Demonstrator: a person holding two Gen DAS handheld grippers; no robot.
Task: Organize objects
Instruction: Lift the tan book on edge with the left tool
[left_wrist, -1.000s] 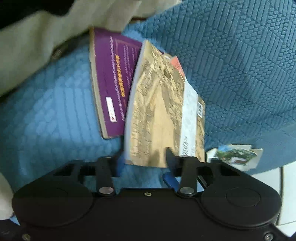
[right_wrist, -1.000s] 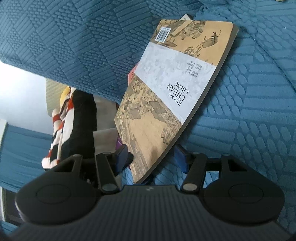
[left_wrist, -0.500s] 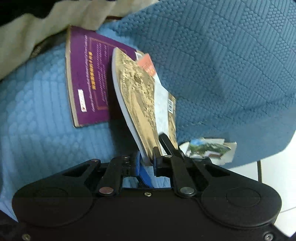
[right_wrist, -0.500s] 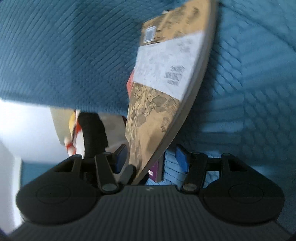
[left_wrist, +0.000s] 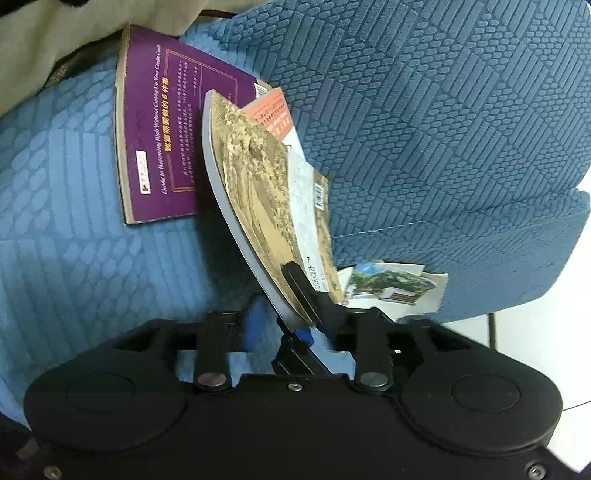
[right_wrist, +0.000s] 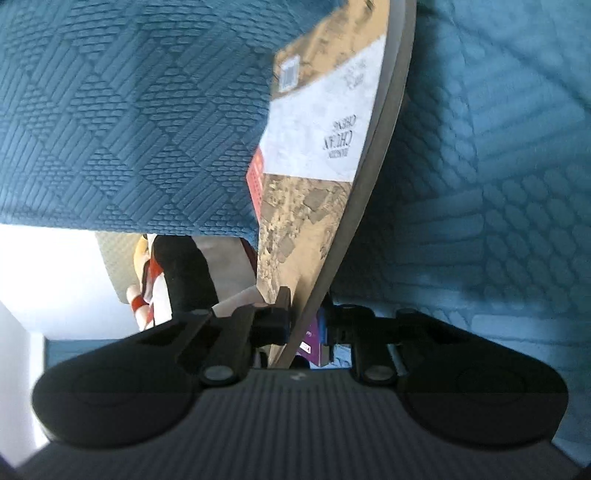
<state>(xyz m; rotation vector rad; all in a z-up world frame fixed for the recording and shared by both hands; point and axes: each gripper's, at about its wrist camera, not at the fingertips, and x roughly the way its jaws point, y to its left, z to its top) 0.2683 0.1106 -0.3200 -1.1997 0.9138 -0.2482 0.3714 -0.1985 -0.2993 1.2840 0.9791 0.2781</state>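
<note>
A tan book with an old painting on its cover (left_wrist: 258, 184) stands tilted up on its long edge on the blue sofa seat (left_wrist: 74, 221). Its near corner lies between the jaws of my left gripper (left_wrist: 291, 321), which are opening, and the pads stand off the book. My right gripper (right_wrist: 304, 325) is closing on the same book (right_wrist: 317, 147), with one pad on the cover and the other on the back face. One of its black fingers (left_wrist: 299, 288) shows on the cover in the left wrist view.
A purple book (left_wrist: 159, 129) lies flat on the seat behind the tan one, and an orange-covered book (left_wrist: 273, 114) pokes out beside it. A landscape-print booklet (left_wrist: 391, 286) sits at the sofa's edge. Beige cloth (left_wrist: 55, 48) lies at the back, and the sofa back (left_wrist: 443, 129) rises to the right.
The tan book has gone from lying flat to standing on edge. My left gripper closed on its corner, then let go. My right gripper has closed on the book.
</note>
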